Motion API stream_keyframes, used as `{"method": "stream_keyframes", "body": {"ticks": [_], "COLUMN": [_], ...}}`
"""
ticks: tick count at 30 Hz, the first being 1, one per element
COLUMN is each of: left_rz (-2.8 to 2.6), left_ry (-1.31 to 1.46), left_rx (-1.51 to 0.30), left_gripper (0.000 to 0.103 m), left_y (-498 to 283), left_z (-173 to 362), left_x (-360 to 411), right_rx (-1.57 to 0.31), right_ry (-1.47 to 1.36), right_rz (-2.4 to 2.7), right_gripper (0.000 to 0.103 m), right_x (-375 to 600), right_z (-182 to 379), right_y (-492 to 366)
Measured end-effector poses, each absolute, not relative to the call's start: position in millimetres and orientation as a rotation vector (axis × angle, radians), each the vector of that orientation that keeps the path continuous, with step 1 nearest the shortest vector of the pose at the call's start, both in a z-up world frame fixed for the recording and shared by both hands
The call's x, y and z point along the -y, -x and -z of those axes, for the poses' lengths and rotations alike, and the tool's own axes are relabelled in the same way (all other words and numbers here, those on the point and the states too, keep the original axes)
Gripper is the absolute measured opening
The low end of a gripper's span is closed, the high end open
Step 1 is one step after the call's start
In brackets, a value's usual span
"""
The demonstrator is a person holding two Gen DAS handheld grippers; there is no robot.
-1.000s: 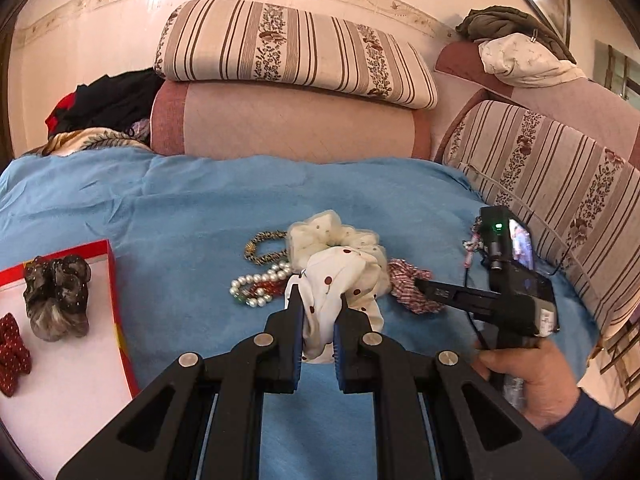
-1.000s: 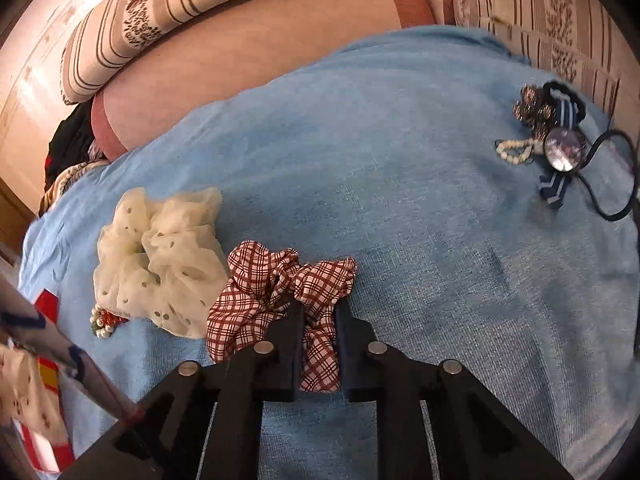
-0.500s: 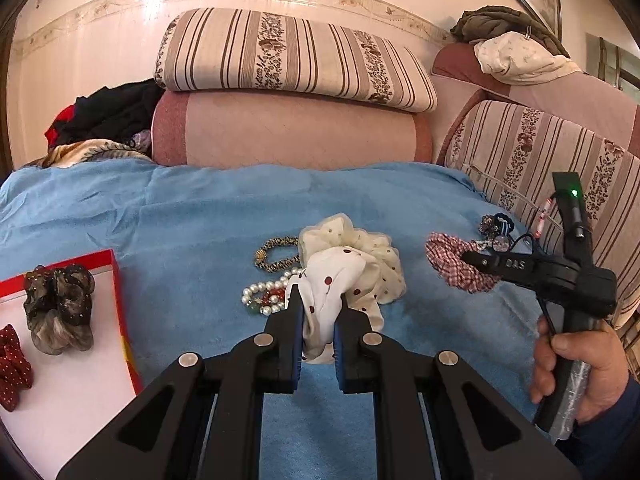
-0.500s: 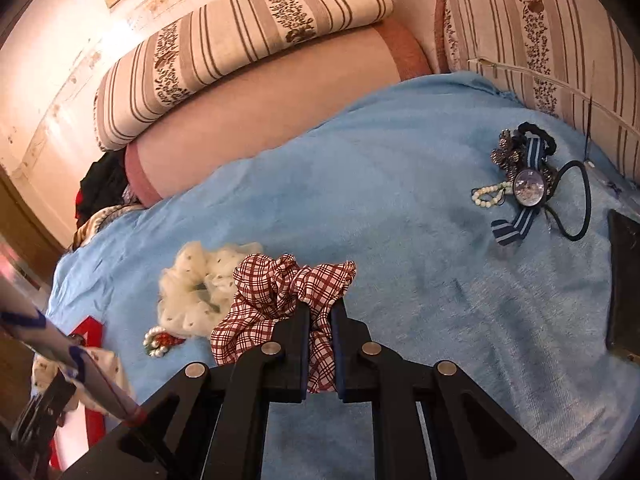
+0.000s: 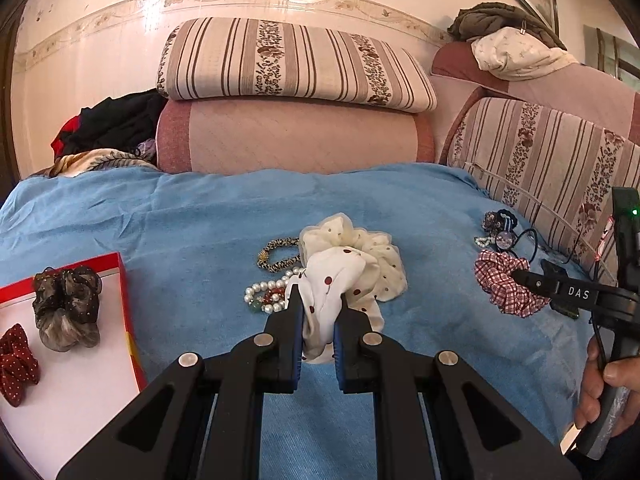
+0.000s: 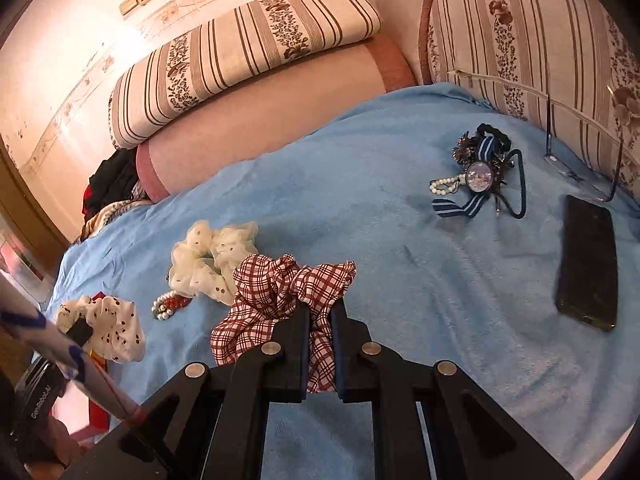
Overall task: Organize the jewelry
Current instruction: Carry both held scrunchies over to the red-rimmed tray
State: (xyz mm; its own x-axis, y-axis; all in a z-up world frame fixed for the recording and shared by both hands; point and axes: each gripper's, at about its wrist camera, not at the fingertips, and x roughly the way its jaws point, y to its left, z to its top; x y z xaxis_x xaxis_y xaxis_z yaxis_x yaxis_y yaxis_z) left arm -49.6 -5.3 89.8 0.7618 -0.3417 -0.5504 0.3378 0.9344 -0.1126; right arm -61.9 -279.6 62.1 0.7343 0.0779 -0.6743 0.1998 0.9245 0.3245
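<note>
A soft blue towelling cover (image 5: 200, 216) spreads over the bed, backed by a striped, flower-banded cushion (image 5: 292, 64) on a plain pink bolster (image 5: 292, 136). At near left lies a shallow red-rimmed tray (image 5: 127, 304) with a white floor, holding a crumpled brown scrunchie (image 5: 66, 312) and a dark red dotted one (image 5: 16, 360). A flat black phone (image 6: 588, 264) rests at far right on the cover. Mid-bed sits a frilly cream scrunchie (image 5: 376, 256), with a pearl strand (image 5: 268, 290) and a leopard-patterned bracelet (image 5: 276, 256) just left of it. A tangle of dark hair ties and a round pendant (image 6: 480, 172) lies further right.

The left gripper (image 5: 318, 312) tilts downward over the cover, its jaws closed on a silky white scrunchie with red dots (image 5: 332, 284). The right gripper (image 6: 320, 316), held in a hand (image 5: 604, 392) at the right edge, also slopes down and is raised above the cover, its jaws pinched on a red-and-white plaid scrunchie (image 6: 276, 296) of gathered cloth that hangs from the fingers.
</note>
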Motion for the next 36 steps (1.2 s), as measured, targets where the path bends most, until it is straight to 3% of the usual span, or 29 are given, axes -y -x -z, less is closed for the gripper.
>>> {"method": "stream_keyframes", "body": {"ticks": [18, 36], "left_rz": [0.345, 0.219], "left_ry": [0.002, 0.061], "left_rx": [-0.604, -0.562], "left_gripper": [0.012, 0.013], "left_y": [45.1, 53.0], "left_z": [-91.5, -109.0], "left_x": [-2.9, -62.7], "right_rx": [-0.748, -0.761], "right_ry": [-0.374, -0.281], "right_rz": [-0.006, -0.109], "right_gripper": [0.010, 0.010], "right_x": [242.2, 167.1], "right_z": [-68.3, -66.8], "right_y": [46.3, 26.5]}}
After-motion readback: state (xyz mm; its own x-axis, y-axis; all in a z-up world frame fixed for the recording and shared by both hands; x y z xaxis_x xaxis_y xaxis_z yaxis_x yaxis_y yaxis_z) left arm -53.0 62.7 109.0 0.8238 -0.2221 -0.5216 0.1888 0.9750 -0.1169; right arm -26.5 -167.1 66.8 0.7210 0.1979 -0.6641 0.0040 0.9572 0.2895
